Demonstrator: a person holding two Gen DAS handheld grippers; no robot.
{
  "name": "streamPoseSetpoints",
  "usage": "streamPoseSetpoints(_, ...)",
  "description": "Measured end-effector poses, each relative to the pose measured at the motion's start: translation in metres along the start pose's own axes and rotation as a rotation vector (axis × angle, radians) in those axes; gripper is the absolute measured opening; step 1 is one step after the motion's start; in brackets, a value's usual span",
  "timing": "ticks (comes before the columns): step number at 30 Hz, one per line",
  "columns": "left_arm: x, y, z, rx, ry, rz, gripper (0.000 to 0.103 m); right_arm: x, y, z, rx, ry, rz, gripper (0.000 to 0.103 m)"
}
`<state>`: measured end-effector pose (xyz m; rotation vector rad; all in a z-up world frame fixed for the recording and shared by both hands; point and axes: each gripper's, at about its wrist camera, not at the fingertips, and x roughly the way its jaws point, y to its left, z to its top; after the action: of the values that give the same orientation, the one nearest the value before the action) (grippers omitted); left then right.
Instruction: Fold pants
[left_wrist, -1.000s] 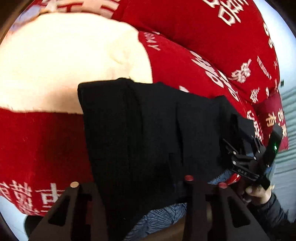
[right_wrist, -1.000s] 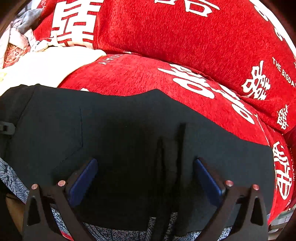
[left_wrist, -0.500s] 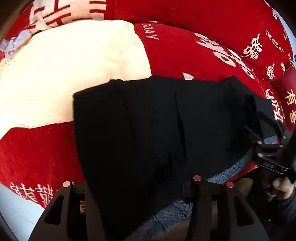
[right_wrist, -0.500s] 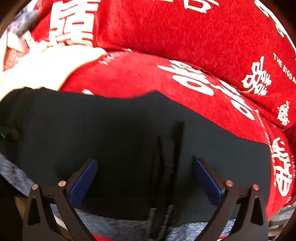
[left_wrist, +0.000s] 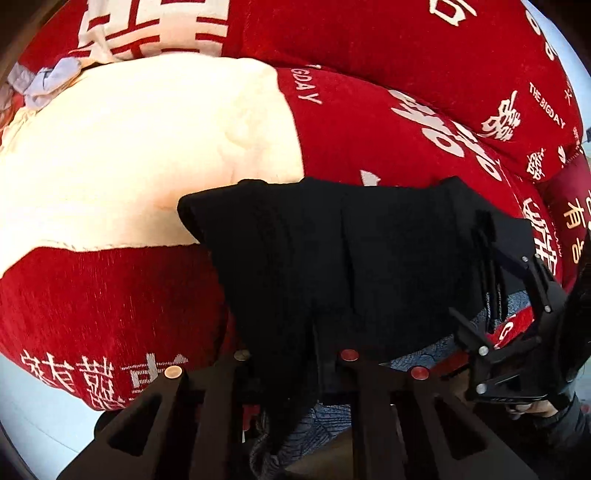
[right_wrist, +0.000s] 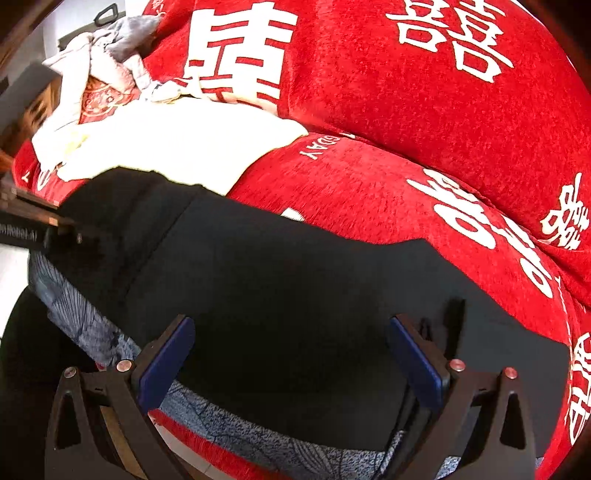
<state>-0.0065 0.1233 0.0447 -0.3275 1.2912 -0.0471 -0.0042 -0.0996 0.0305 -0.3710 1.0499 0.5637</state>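
Observation:
Black pants (left_wrist: 369, 266) lie folded on a red sofa cushion (left_wrist: 110, 295), over a grey patterned cloth (right_wrist: 85, 325). My left gripper (left_wrist: 295, 347) is closing its jaws, and a fold of the pants' near edge is pinched between the fingers (left_wrist: 349, 369). My right gripper (right_wrist: 291, 325) is open, its blue pads (right_wrist: 166, 354) spread wide just above the pants (right_wrist: 295, 280) with only flat fabric below them. In the left wrist view the right gripper (left_wrist: 517, 332) sits at the pants' right end, held by a person's hand (left_wrist: 535, 406).
A cream cloth (left_wrist: 129, 166) covers the cushion left of the pants. Red back cushions with white characters (right_wrist: 443, 92) rise behind. A heap of pale clothes (right_wrist: 103, 74) lies at the far left end of the sofa. The pale floor (left_wrist: 37, 417) shows below the seat's front.
The left jaws opened wider, then came together on the pants' near edge, and that hand rose a little. The open right gripper slid left across the pants, so the seam now lies beyond its right finger.

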Motion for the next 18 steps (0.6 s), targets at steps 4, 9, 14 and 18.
streamPoseSetpoints(4, -0.009, -0.001, 0.002, -0.020, -0.001, -0.019, 0.014, -0.004, -0.010, -0.005, 0.013, -0.003, -0.024, 0.103)
streamPoseSetpoints(9, -0.034, -0.018, 0.010, 0.013, -0.052, -0.058, 0.014, -0.014, -0.048, -0.006, 0.098, -0.029, -0.107, 0.103)
streamPoseSetpoints(14, -0.039, -0.040, 0.018, 0.040, -0.058, -0.055, 0.014, 0.023, -0.085, -0.011, 0.221, 0.078, -0.180, 0.103)
streamPoseSetpoints(18, -0.048, -0.060, 0.022, 0.066, -0.088, -0.054, 0.014, 0.022, -0.067, -0.020, 0.098, 0.076, -0.215, 0.103)
